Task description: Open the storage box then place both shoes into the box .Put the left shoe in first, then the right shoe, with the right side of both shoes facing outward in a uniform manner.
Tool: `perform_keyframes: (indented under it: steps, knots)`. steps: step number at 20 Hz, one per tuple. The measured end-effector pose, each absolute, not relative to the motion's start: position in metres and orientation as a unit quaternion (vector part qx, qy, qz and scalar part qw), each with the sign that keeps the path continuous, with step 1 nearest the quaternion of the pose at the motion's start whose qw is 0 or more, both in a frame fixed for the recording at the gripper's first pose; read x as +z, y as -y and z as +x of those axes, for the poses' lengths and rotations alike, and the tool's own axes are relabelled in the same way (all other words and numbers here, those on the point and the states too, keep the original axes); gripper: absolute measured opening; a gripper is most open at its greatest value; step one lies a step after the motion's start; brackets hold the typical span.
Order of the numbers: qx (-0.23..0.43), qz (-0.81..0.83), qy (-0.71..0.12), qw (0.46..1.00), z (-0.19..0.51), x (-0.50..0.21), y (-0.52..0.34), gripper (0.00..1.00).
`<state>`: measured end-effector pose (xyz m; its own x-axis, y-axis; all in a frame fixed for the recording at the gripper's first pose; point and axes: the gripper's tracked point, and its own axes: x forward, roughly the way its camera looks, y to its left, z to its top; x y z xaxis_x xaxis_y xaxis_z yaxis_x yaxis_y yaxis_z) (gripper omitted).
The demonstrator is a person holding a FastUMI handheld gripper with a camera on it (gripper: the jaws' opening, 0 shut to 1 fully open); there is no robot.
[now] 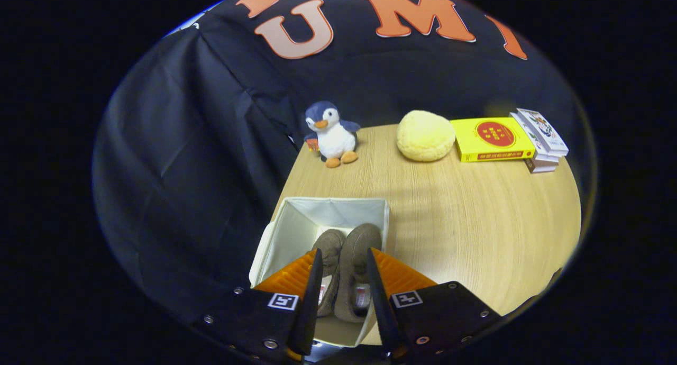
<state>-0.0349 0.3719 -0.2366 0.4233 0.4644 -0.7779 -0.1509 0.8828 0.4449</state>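
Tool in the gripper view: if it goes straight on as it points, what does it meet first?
Probably the two shoes lying in the open storage box, between the fingers of the open tool; depth is unclear.

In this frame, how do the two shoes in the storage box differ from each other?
The left-hand shoe lies nearer the box's middle, while the right-hand shoe lies closer to the storage box's wall on the table side. The right-hand shoe's toe reaches further forward and looks bulkier; the left-hand shoe is partly hidden behind a finger. Both are grey-brown, toes pointing away, seen between the open hand-held gripper's fingers.
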Motion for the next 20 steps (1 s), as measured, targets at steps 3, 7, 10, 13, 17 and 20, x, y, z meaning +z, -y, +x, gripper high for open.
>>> perform_keyframes:
  steps: [3,7,10,13,17,20]
  knots:
    - [0.197,0.149,-0.453,0.856,-0.022,-0.212,-0.336,0.64]
    - [0.193,0.152,-0.375,0.894,-0.004,-0.17,-0.28,0.76]
    - [0.18,0.149,-0.301,0.924,0.014,-0.136,-0.228,0.82]
    - [0.158,0.138,-0.233,0.95,0.022,-0.105,-0.169,0.87]
    - [0.125,0.132,-0.168,0.969,0.026,-0.077,-0.097,0.89]
    - [0.099,0.111,-0.132,0.98,0.023,-0.063,-0.046,0.91]
